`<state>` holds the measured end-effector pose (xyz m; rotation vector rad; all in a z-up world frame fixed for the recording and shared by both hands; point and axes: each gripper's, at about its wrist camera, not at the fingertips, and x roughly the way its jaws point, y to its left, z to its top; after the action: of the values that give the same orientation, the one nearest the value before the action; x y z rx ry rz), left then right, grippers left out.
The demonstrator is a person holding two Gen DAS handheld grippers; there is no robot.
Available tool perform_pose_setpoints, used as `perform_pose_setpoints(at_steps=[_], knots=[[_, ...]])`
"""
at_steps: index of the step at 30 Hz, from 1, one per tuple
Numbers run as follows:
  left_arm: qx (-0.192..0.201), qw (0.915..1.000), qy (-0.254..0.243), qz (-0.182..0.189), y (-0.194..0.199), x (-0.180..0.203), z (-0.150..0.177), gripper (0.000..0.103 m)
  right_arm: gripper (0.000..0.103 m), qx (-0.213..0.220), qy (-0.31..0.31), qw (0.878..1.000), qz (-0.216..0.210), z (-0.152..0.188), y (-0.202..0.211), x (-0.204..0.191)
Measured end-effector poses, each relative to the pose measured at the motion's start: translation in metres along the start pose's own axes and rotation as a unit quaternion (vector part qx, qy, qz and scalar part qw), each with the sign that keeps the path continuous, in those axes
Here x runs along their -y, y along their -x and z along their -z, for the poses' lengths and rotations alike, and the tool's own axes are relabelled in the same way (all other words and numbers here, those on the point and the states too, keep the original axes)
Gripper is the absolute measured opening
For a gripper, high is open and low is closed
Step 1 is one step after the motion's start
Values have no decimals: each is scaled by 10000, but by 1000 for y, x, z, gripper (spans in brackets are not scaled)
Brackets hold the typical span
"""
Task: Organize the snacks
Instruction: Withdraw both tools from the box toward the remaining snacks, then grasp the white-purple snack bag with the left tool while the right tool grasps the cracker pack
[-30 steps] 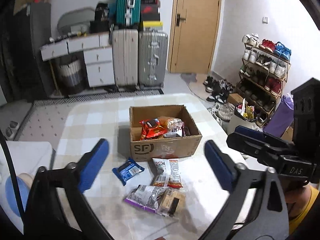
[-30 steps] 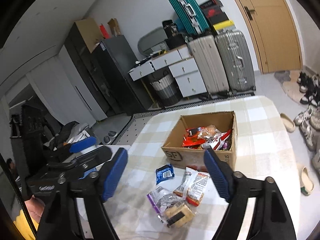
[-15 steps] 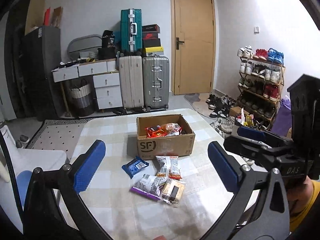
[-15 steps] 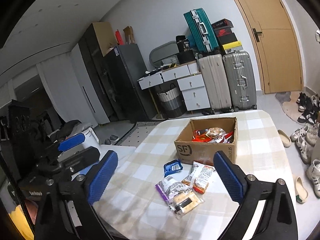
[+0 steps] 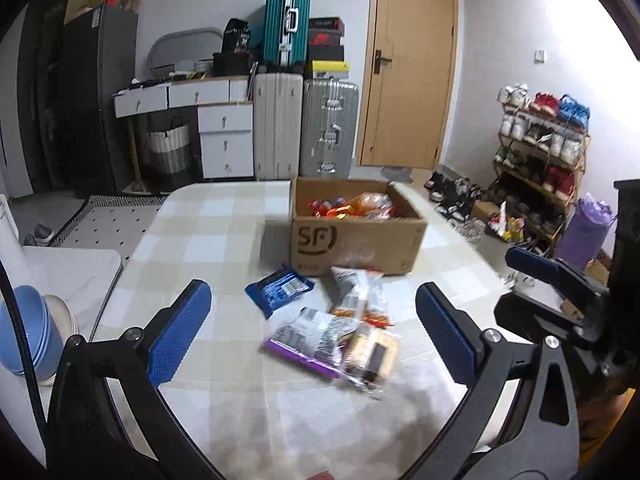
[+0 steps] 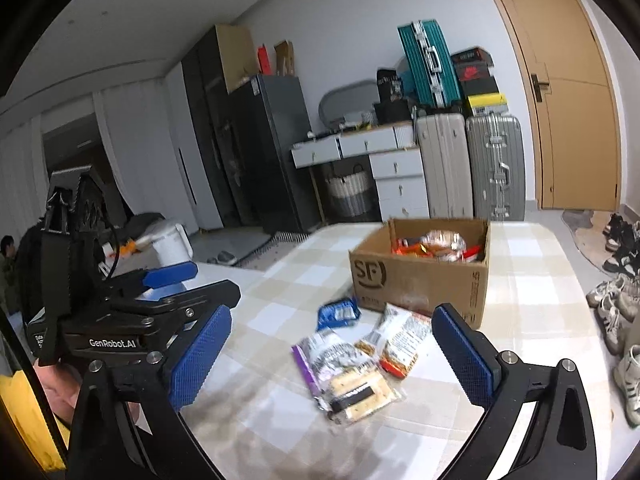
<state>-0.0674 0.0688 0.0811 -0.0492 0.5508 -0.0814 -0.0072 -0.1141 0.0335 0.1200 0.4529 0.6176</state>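
A cardboard box marked SF stands on the checked table with several snacks inside; it also shows in the right wrist view. In front of it lie a blue packet, a white-and-red packet, a purple-edged packet and a cracker pack. The same packets show in the right wrist view: blue, white-and-red, purple-edged, crackers. My left gripper is open and empty above the near packets. My right gripper is open and empty, hovering over the same pile.
A white side table with blue bowls stands left. Suitcases, a drawer desk and a door are behind. A shoe rack and shoes on the floor are to the right.
Both grippers have dropped lower and closer to the table, so the box and packets appear larger. Both stay open and empty. The snacks have not moved.
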Motion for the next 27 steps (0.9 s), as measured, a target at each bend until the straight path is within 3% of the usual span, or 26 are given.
perform_pose_setpoints(at_steps=[4,8,13,17,27], knots=[[-213,9997,123,14,-46,-12,11,102,102,-245,-152,9996,-26,12,-27,18],[-696,9970,245,248,-85,-20,16,102,102,-510,-383,9979,-52,22,-47,33],[-553,9979,-323,83,-94,-6,16,102,102,-564,-389,9977,7,25,-51,42],[-614,9973,-393,-60,-102,-5,17,102,102,-669,-439,9968,59,29,-52,45],[-1619,9865,-242,91,-170,-15,38,102,102,-834,-766,9934,178,35,-49,55]])
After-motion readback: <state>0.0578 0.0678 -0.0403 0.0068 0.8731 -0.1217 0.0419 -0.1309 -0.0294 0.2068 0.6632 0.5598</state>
